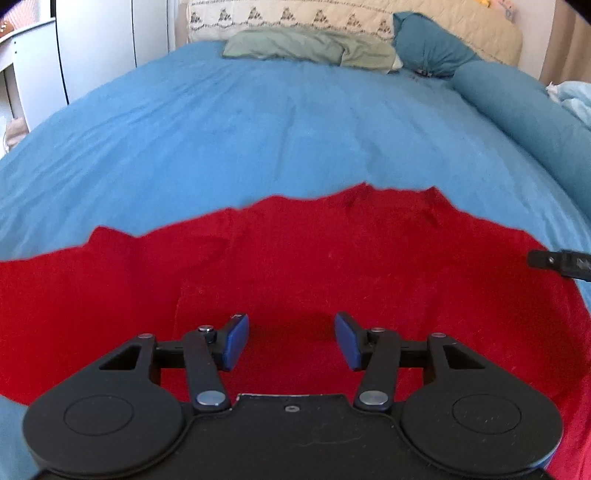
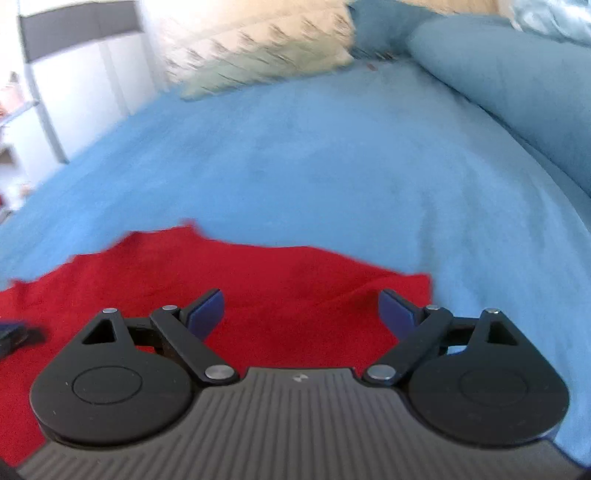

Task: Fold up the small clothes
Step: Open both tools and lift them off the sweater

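A red garment (image 1: 332,258) lies spread on the blue bed cover (image 1: 258,129), its far edge uneven. My left gripper (image 1: 291,336) hovers over its middle, open and empty, blue pads apart. In the right wrist view the same red garment (image 2: 277,288) fills the lower left, its right corner near the right pad. My right gripper (image 2: 301,310) is open and empty above that right part. The tip of the right gripper shows at the right edge of the left wrist view (image 1: 557,264). The right wrist view is blurred.
A green pillow (image 1: 306,48), a patterned cream pillow (image 1: 288,18) and a teal bolster (image 1: 517,107) lie at the bed's far and right sides. White furniture (image 1: 74,48) stands left of the bed.
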`<state>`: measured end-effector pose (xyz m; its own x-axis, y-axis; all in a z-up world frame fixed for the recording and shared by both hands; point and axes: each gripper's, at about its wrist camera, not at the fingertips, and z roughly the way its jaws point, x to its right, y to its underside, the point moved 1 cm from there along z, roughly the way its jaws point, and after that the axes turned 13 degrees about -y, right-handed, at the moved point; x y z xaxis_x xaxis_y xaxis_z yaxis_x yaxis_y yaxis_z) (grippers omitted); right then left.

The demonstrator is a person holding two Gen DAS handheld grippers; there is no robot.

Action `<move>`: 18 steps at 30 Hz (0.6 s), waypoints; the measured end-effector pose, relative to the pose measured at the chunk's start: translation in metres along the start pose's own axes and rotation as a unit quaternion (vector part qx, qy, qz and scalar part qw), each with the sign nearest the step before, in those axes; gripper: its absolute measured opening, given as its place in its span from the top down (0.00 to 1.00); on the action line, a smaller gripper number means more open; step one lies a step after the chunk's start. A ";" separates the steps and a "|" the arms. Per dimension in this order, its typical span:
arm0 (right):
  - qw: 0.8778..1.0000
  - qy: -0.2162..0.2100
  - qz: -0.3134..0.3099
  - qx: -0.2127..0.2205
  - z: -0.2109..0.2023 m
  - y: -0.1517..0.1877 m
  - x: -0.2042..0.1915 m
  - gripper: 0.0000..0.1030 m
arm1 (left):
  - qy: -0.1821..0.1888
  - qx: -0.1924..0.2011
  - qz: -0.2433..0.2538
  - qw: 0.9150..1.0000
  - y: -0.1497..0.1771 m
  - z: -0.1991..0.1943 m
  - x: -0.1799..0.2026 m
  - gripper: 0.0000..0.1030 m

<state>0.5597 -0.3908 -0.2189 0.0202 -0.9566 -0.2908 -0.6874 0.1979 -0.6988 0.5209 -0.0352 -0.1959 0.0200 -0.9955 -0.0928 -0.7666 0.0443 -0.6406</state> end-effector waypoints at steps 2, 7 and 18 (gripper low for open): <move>0.999 -0.005 0.031 0.009 0.006 -0.004 0.024 0.00 | -0.001 -0.006 -0.004 1.000 0.003 0.004 -0.003 0.45; 0.999 -0.043 0.007 0.033 -0.042 -0.002 0.008 0.01 | -0.008 -0.002 -0.005 1.000 0.004 -0.005 -0.006 0.44; 0.999 -0.046 -0.005 -0.009 -0.113 0.118 0.009 0.04 | -0.007 -0.005 -0.003 1.000 0.025 -0.012 -0.002 0.31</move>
<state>0.3963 -0.4005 -0.2299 0.0939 -0.9346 -0.3430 -0.6999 0.1830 -0.6903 0.4942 -0.0328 -0.2027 0.0333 -0.9944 -0.0999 -0.7731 0.0377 -0.6332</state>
